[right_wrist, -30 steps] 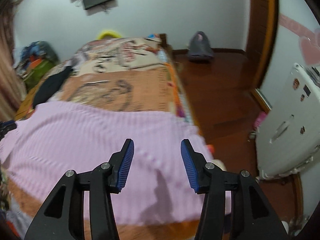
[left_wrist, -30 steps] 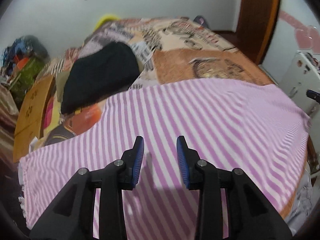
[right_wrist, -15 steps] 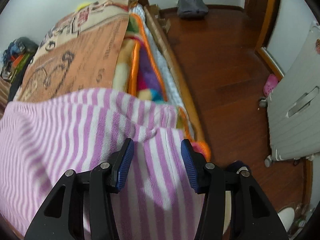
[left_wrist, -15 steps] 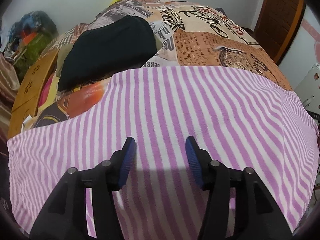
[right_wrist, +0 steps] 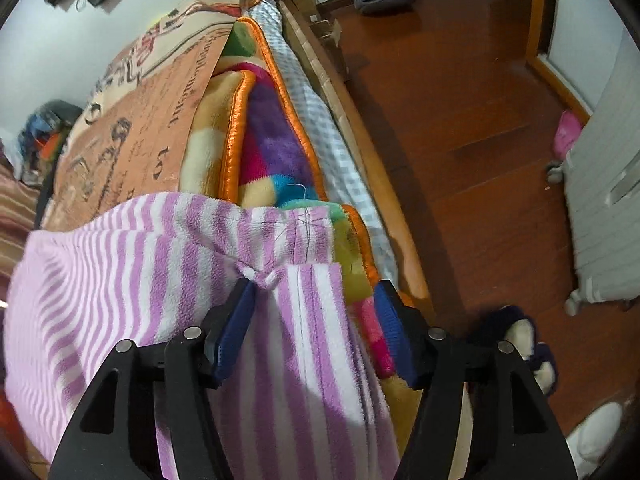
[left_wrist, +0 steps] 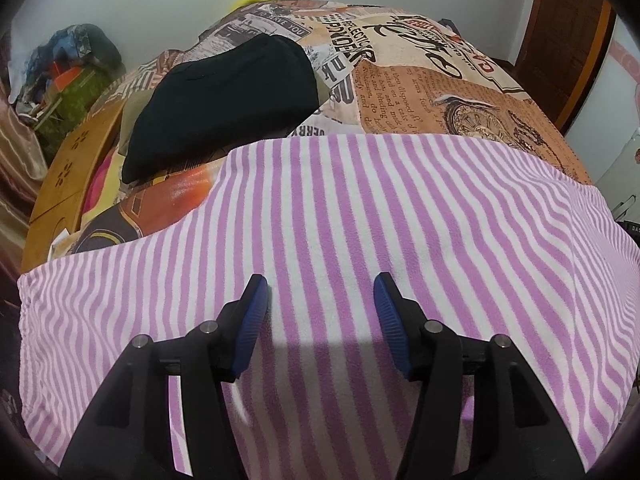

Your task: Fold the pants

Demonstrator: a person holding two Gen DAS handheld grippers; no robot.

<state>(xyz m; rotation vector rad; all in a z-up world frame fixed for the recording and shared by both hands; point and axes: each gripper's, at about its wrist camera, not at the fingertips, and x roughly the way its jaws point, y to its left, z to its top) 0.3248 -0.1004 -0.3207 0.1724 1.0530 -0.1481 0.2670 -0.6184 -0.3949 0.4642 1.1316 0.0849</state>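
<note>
both fingers gape unpressed over the striped pants, right at its hem.

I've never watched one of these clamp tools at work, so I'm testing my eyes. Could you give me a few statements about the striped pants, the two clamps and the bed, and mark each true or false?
1. The pants are purple and white striped. True.
2. The left gripper is clamped shut on the cloth. False: its jaws have just been opening and stand apart above the flat fabric.
3. A black garment lies on the bed beyond the pants. True.
4. The right gripper is over the middle of the bed. False: it is at the bed's edge, where the pants hang over, with the wooden floor beside.
5. The bedspread is plain white. False: it has printed lettering and pictures.
</note>
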